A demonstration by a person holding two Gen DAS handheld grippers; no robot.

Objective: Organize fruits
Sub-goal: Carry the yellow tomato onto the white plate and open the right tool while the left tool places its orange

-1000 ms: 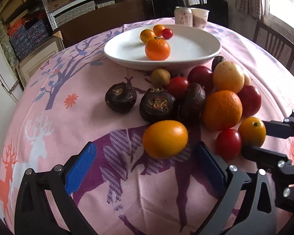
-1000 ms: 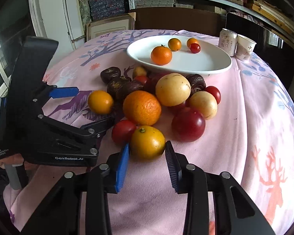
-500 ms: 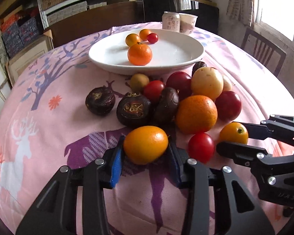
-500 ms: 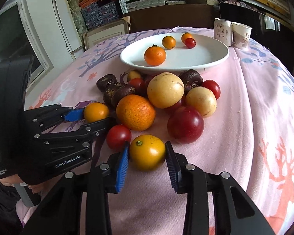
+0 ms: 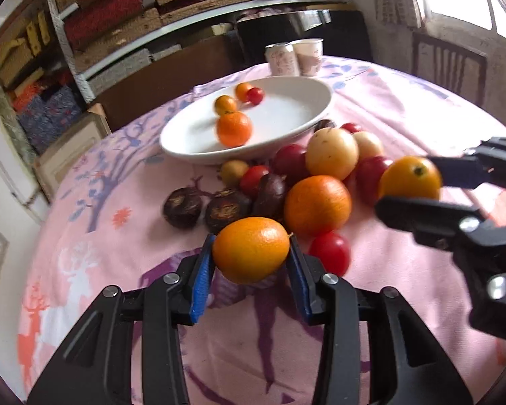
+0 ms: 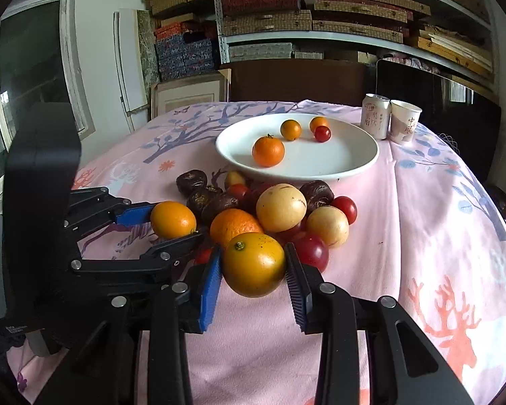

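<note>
**Inspector:** Status of both tools?

**Assistant:** The left tool [image 5: 251, 265] is closed on an oval orange fruit [image 5: 250, 249], blue pads against both its sides. The right tool [image 6: 253, 278] is clamped on a round yellow-orange fruit [image 6: 253, 264] with a green stem scar. Both fruits appear to sit above the cloth, not on it; I judge them lifted.

**Inspector:** And the destination?

**Assistant:** The white plate [image 6: 354, 165] stands on the desk [image 6: 438, 236] beyond the loose pile. It already carries a tangerine [image 6: 268, 151], two small orange fruits and one small red one. A can [image 6: 374, 116] and a paper cup [image 6: 404, 125] stand just beside its far rim.

**Inspector:** Step in hand?

**Assistant:** Carrying, in my judgement: two fruits gripped, neither yet placed. Much of the pile remains on the desk.

**Inspector:** Next move?

**Assistant:** Bring each fruit forward over the pile, clear of the large orange [image 6: 234, 226], lower it onto bare plate, then open. Round fruit may roll on release.
</note>
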